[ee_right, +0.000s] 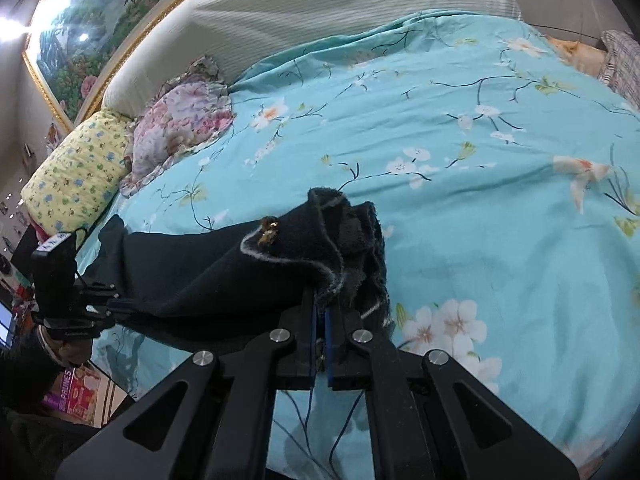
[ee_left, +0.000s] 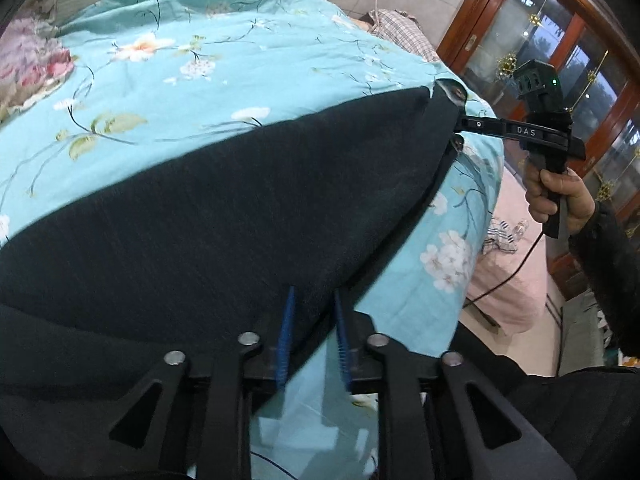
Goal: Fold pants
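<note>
Dark navy pants (ee_left: 208, 216) hang stretched above a turquoise floral bed cover (ee_left: 208, 64). My left gripper (ee_left: 314, 300) has its blue pads a little apart with the pants' edge between them. My right gripper (ee_right: 320, 312) is shut on the bunched waistband of the pants (ee_right: 224, 264), where a small brass button shows. In the left wrist view the right gripper (ee_left: 458, 126) pinches the far corner of the cloth. In the right wrist view the left gripper (ee_right: 110, 304) holds the other end at far left.
A pink floral pillow (ee_right: 180, 128) and a yellow patterned pillow (ee_right: 76, 176) lie at the head of the bed by a striped headboard (ee_right: 320, 8). A wooden glass cabinet (ee_left: 560, 60) stands beyond the bed's side. A plaid cloth (ee_left: 400, 28) lies at the far edge.
</note>
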Motion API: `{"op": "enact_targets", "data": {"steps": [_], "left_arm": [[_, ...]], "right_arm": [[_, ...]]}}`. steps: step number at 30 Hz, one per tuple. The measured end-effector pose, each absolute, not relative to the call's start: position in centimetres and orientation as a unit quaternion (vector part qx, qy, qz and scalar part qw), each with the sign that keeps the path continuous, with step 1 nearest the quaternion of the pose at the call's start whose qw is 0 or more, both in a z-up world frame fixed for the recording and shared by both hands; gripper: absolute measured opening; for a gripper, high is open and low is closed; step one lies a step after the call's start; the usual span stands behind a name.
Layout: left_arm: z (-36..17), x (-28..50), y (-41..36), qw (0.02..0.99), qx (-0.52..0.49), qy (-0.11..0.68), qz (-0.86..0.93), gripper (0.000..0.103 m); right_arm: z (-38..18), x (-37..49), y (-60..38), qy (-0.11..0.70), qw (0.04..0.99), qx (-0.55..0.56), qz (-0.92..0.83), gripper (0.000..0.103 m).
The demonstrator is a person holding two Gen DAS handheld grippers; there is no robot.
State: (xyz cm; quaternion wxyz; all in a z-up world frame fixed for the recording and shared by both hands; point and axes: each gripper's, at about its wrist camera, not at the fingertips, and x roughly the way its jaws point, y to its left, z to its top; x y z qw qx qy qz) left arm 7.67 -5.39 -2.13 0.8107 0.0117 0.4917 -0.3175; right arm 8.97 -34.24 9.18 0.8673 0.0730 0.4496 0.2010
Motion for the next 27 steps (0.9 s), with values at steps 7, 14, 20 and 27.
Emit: {"op": "enact_targets", "data": {"steps": [7,14,20,27], "left_arm": [[-1.6,6.1,-4.8,0.819,-0.009,0.483,-0.309,0.043],[0.4,4.8,-0.4,0.842,-0.059,0.464,-0.268,0.049],[1.9,4.2,5.3,0.858,-0.105,0.449,-0.225,0.049],[3.3,3.8,12.8,0.877,-0.139,0.428,-0.167,0.049]], "right_arm": [[11.3,6.8,-34.8,0.428,0.894,0.050,0.125,0.059],[14.1,6.0,-30.8,0.382,0.905,0.064,0.178,0.059],[12.9,7.1,-24.0,0.402,0.873,0.068,0.268,0.059],[10.4,7.9,-15.9,0.433,0.829,0.058,0.350,0.059]]}}
